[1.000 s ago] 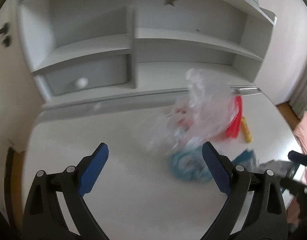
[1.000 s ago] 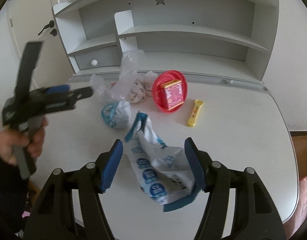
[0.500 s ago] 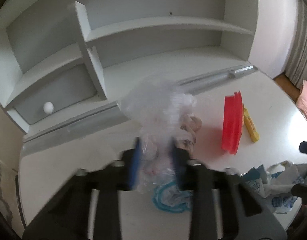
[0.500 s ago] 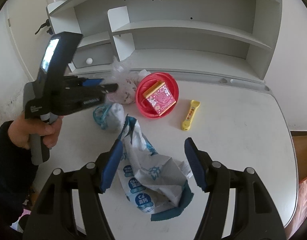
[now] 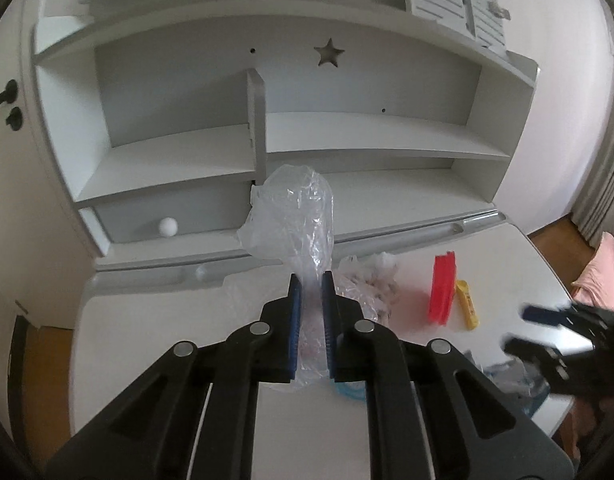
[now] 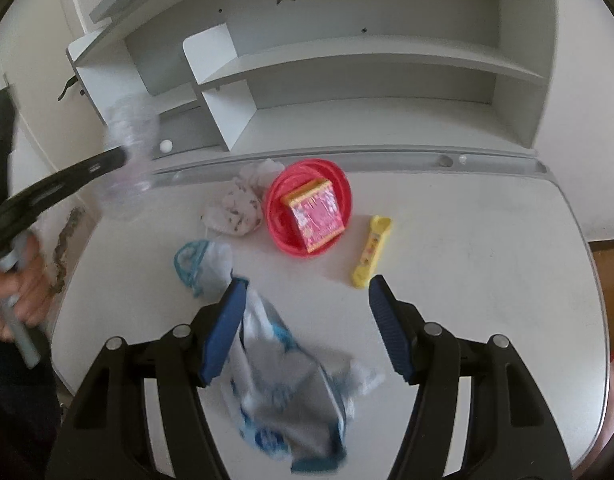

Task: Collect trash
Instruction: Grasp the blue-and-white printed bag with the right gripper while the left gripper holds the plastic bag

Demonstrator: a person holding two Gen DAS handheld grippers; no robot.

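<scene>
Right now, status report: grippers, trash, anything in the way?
Left gripper shut on clear plastic bag, lifted off desk. Right gripper open above blue-and-white wrapper, not gripping. Path clear.

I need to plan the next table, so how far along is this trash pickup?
Early stage. Nothing looks collected yet. In hand: the left tool is shut on the clear plastic bag. The right tool is open above the blue-and-white wrapper, not gripping it. Left on the desk: crumpled tissue, teal-edged wrapper, yellow wrapper, red dish with pink box.
</scene>
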